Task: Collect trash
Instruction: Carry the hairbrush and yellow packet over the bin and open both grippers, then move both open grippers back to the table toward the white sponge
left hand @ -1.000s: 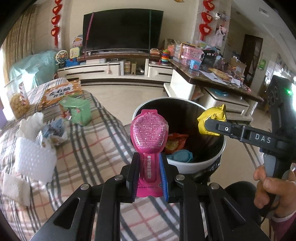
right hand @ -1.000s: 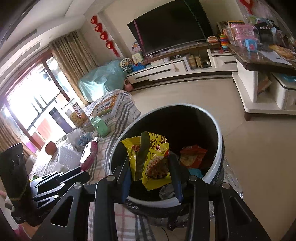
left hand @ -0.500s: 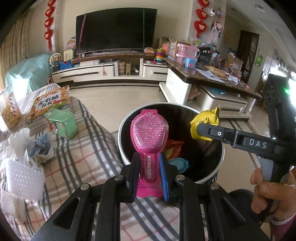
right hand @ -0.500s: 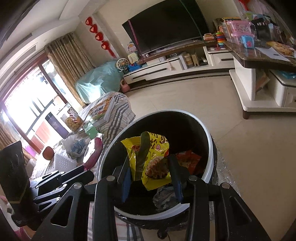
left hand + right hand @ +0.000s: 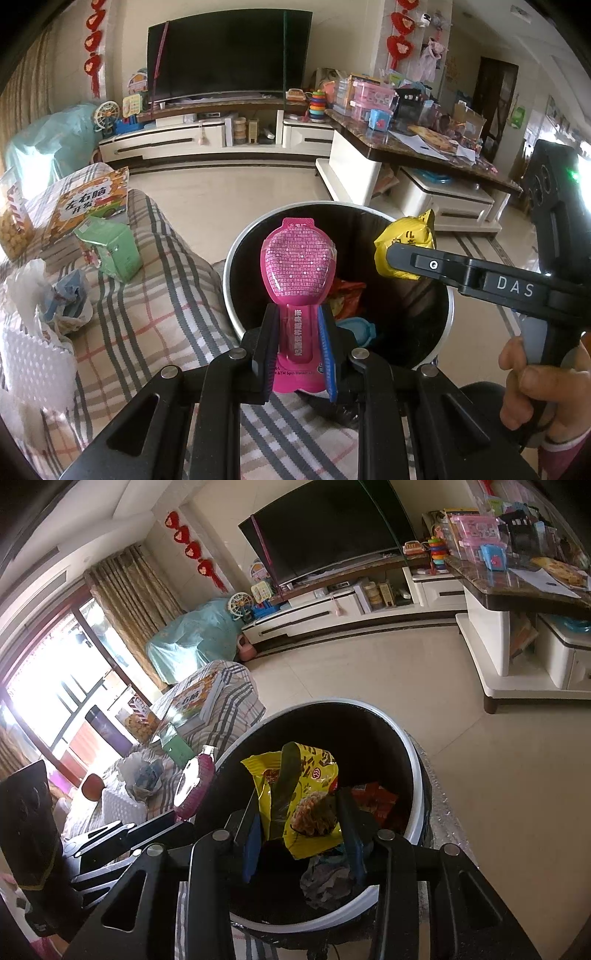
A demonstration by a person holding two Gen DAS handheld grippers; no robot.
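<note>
My left gripper (image 5: 297, 343) is shut on a pink spoon-shaped packet (image 5: 300, 273), held upright over the near rim of a round black trash bin (image 5: 240, 254) with a white rim. My right gripper (image 5: 301, 830) is shut on a yellow snack wrapper (image 5: 303, 775), held over the bin's (image 5: 413, 760) opening. In the left wrist view the yellow wrapper (image 5: 404, 240) shows at the tip of the right gripper, above the bin's right side. Inside the bin lie a red-orange wrapper (image 5: 345, 293) and a blue lid (image 5: 356, 328).
A plaid-covered table (image 5: 147, 314) at the left holds a green carton (image 5: 109, 247), a picture-book box (image 5: 85, 206), crumpled tissue and wrappers (image 5: 62, 299) and a white dotted bag (image 5: 33, 365). A TV stand (image 5: 207, 136) and a cluttered side table (image 5: 413, 147) stand beyond open floor.
Both grippers have drifted toward the bin with their loads; the bin now sits more centred under the pink packet. Both grips are unchanged.
</note>
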